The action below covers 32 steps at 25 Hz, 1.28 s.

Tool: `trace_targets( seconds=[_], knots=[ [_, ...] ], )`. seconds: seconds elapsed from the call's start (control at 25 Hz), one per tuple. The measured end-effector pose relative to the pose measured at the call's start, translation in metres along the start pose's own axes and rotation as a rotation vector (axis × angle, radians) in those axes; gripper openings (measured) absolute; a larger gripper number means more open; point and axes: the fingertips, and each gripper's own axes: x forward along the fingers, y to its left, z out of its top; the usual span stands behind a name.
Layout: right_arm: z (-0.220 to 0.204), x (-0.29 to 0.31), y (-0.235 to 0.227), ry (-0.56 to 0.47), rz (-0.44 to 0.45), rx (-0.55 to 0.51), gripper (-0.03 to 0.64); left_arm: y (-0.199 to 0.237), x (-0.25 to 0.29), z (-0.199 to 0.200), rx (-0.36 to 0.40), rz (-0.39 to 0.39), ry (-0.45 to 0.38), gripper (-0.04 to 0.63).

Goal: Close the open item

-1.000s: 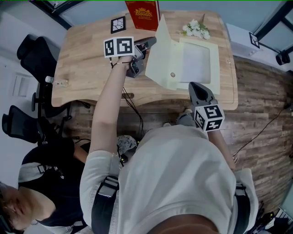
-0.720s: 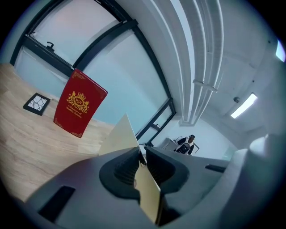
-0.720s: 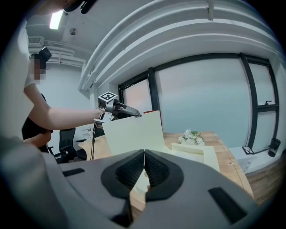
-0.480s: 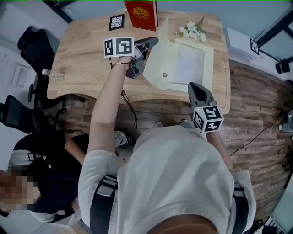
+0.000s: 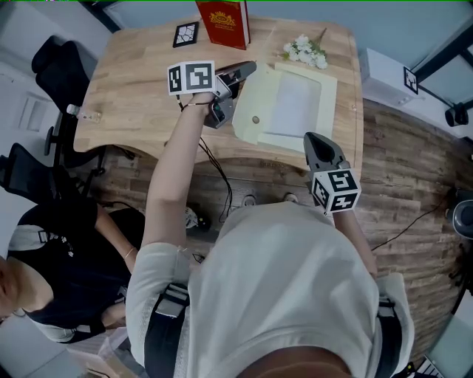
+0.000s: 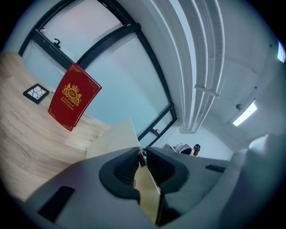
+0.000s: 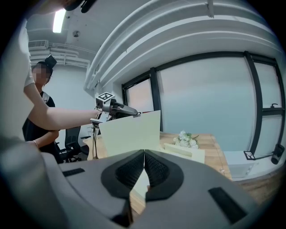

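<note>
Upper centre of the head view: my left gripper (image 5: 248, 69) pinches the half-lowered lid (image 5: 259, 103) of the cream box (image 5: 330, 88) on the bench (image 5: 133, 88), my right gripper (image 5: 314, 142) pressed together, empty; I judge closing unfinished.

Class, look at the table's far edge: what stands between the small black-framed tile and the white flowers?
The red book stands upright between the tile and the flowers; the head view shows this.
</note>
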Motion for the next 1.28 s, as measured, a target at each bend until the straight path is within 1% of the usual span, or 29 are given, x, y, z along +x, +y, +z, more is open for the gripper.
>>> trace_targets(
  seconds=[0.4, 0.64, 0.88, 0.96, 1.12, 1.28],
  knots=[
    [0.002, -0.004, -0.013, -0.003, 0.030, 0.001, 0.018, -0.013, 0.015, -0.007, -0.050, -0.015, -0.021, 0.049],
    [0.001, -0.008, -0.019, -0.001, 0.050, -0.003, 0.020, -0.021, 0.024, -0.011, -0.041, -0.004, -0.021, 0.046],
    [-0.001, -0.010, -0.025, -0.002, 0.073, -0.012, 0.019, -0.028, 0.032, -0.017, -0.048, -0.001, -0.032, 0.035],
    [-0.002, -0.012, -0.028, -0.001, 0.081, -0.014, 0.020, -0.029, 0.036, -0.019, -0.050, 0.002, -0.031, 0.021],
    [-0.002, -0.015, -0.035, -0.002, 0.089, -0.018, 0.020, -0.032, 0.044, -0.027, -0.038, 0.019, -0.012, 0.020],
    [-0.003, -0.021, -0.045, -0.004, 0.093, -0.019, 0.020, -0.033, 0.052, -0.032, -0.037, 0.037, -0.012, 0.021]
  ],
)
